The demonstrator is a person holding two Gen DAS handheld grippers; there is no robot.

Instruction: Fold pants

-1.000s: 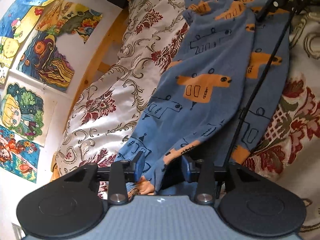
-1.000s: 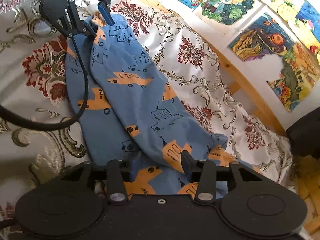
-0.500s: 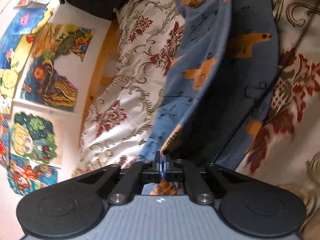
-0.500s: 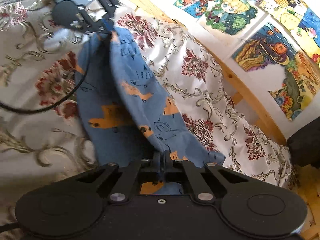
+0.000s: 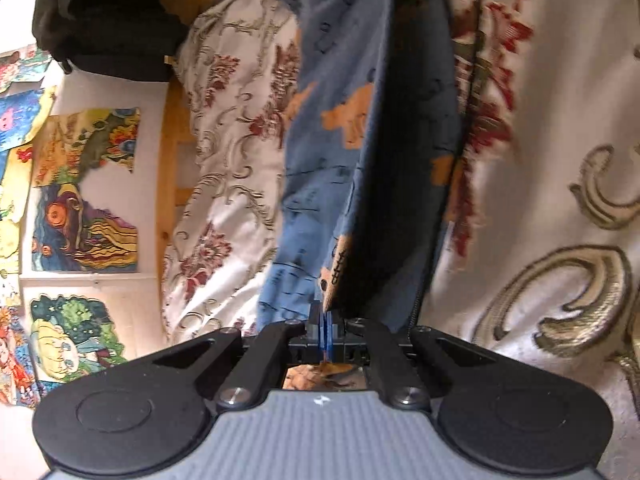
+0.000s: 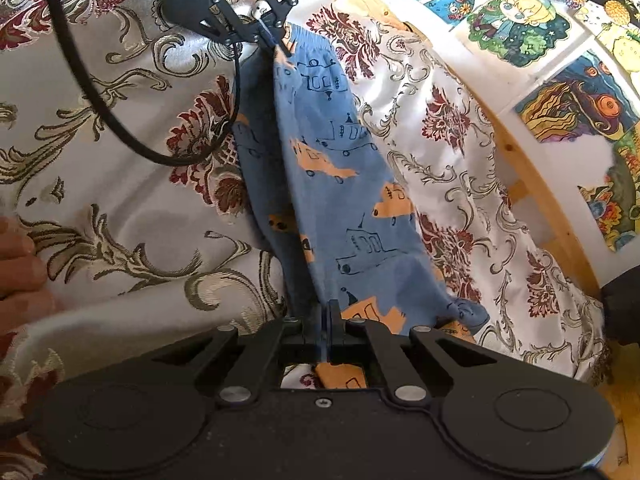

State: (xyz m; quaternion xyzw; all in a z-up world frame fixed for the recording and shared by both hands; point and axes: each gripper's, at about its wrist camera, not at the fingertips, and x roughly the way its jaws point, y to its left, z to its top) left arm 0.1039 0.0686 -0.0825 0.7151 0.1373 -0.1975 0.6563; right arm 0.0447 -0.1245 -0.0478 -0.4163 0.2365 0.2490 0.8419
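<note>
Blue pants point(image 5: 332, 152) printed with orange and outlined vehicles lie along a floral bedspread point(image 5: 232, 128). One long edge is raised off the bed, stretched taut between both grippers. My left gripper point(image 5: 325, 322) is shut on the pants at one end. In the right wrist view the pants point(image 6: 340, 200) run away from me; my right gripper point(image 6: 326, 312) is shut on the near end, and the left gripper point(image 6: 276, 42) pinches the far end by the elastic waistband. Dark shadow hides the underside of the lifted layer.
The cream bedspread point(image 6: 132, 208) with red flowers covers the bed. A wooden bed rail point(image 6: 532, 184) and a wall with colourful drawings point(image 6: 516, 20) run along one side. A black cable point(image 6: 104, 108) loops over the bed. A person's hand point(image 6: 20, 264) shows at the left edge. Dark clothing point(image 5: 104, 28) is piled at the bed's end.
Both grippers were open around the pants' edge a second ago, then shut on it. They have since lifted the edge, so the top layer stands up off the bed.
</note>
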